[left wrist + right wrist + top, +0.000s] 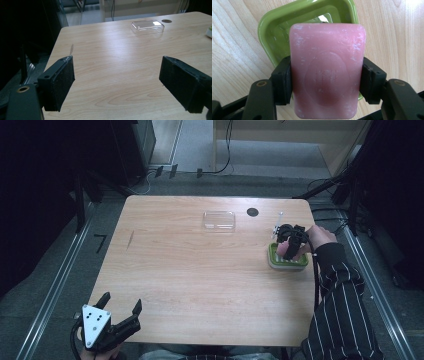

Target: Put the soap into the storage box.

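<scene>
Pale wooden tabletop: near its right edge, right tongs clench the pink soap over the green dish. Lower it level, centred, before releasing. Left tongs gape, idle.

Light wooden table; on it clear plastic lid; green soap dish near right edge.

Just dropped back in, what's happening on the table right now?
The right gripper is shut on a pink bar of soap and holds it just over the green soap dish near the table's right edge. The left gripper waits open at the near left corner. A clear plastic lid lies farther back.
</scene>
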`<action>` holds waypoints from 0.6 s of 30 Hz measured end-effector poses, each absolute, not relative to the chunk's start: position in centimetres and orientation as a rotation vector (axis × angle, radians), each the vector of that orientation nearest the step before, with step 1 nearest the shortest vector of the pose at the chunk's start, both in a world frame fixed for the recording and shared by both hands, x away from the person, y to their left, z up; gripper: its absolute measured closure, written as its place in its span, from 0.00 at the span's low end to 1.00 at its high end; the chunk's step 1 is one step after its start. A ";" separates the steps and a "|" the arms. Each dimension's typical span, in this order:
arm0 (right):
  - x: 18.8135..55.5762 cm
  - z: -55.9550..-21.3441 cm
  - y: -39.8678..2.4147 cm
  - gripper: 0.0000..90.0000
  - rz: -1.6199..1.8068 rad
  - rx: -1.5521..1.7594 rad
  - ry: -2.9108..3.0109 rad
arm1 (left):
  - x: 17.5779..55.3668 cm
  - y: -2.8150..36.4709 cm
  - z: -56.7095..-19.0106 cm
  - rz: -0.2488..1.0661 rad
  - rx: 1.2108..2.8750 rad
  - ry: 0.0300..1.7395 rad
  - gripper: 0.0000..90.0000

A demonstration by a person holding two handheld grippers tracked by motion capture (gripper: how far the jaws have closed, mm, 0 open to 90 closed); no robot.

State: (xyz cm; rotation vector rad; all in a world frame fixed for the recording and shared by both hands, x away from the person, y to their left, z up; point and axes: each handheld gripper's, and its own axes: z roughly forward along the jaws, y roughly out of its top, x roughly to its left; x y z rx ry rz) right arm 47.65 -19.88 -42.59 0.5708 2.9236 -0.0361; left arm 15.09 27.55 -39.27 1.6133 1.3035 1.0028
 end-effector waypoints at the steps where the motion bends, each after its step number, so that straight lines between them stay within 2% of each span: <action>1: 47.7 -42.6 -19.9 0.43 -0.036 0.571 2.924 | 15.1 27.6 -39.3 1.003 1.613 1.304 0.15; 18: 48.1 -43.5 -20.1 0.43 -0.061 0.573 2.934 | 15.1 27.6 -39.3 1.002 1.611 1.304 0.15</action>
